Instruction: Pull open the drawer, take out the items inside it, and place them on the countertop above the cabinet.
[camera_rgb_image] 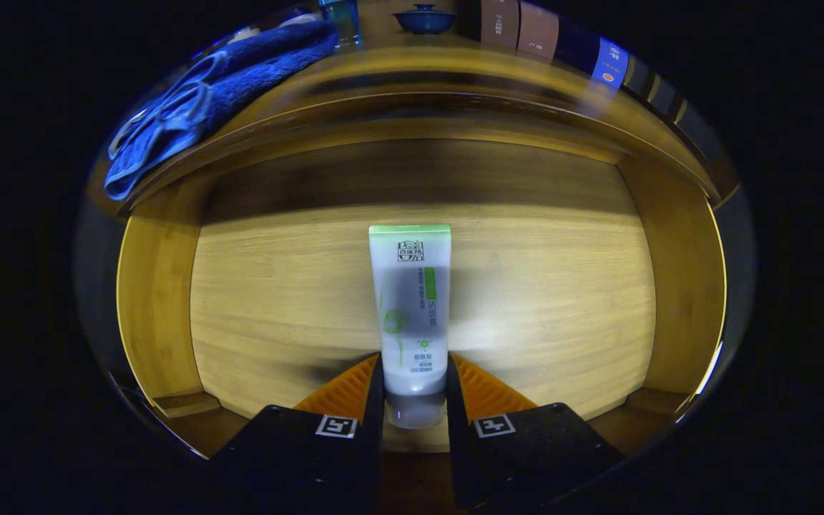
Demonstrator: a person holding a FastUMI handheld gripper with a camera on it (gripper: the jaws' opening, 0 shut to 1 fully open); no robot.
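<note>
Your gripper (pixel 414 390) sits nearest, its two fingers clamped on the cap end of the tube (pixel 410 315), one pressing each side. The tube lies flat on the floor of the open drawer (pixel 541 286), running straight away from the fingers toward the drawer's back wall, its green-edged crimped end farthest from you. Above the drawer, the countertop (pixel 455 68) carries a blue towel (pixel 254 68) with scissors (pixel 169 118) lying on it, a dark lidded bowl (pixel 424 19) farther back, and boxes (pixel 519 28) just beside the bowl.
</note>
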